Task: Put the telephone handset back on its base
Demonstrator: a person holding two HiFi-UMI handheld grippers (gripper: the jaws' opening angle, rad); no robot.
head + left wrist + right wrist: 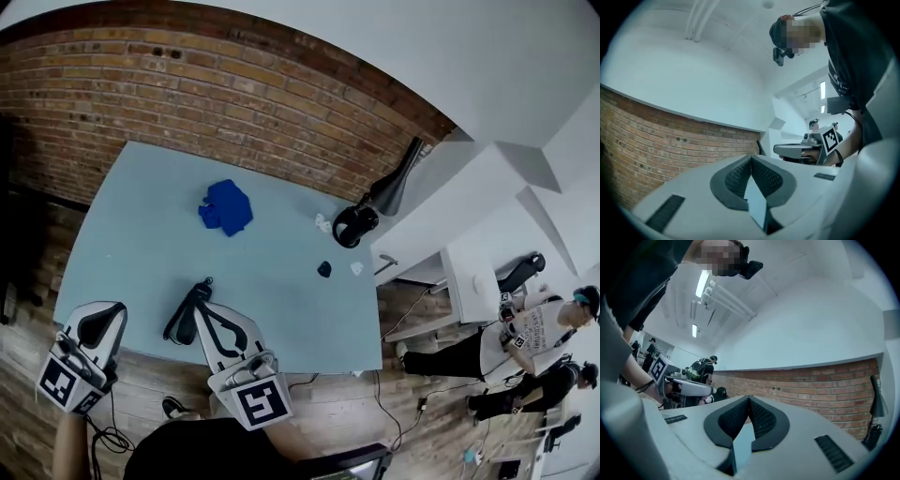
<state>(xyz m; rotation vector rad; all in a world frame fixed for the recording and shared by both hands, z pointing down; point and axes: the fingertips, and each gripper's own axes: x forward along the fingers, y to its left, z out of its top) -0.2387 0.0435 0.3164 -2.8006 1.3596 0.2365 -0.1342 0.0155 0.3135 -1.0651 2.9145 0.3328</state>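
In the head view a black curved, handset-like thing point(186, 317) lies at the front edge of the pale blue table point(150, 234). At the table's far right edge stands a tall black piece point(396, 180) over a round black thing point(354, 225); whether that is the base I cannot tell. My right gripper point(204, 305) is over the front edge just right of the curved thing, shut and holding nothing. My left gripper point(105, 314) hangs off the front left corner, also shut and empty. Both gripper views look level at the brick wall, with left pads point(751, 159) and right pads point(749, 399) meeting.
A crumpled blue cloth point(226, 207) lies mid-table. A small black item point(323, 269) and white scraps point(357, 268) sit near the right side. A brick wall point(187, 84) runs behind the table. People point(525, 337) stand to the right, and cables point(112, 436) lie on the wood floor.
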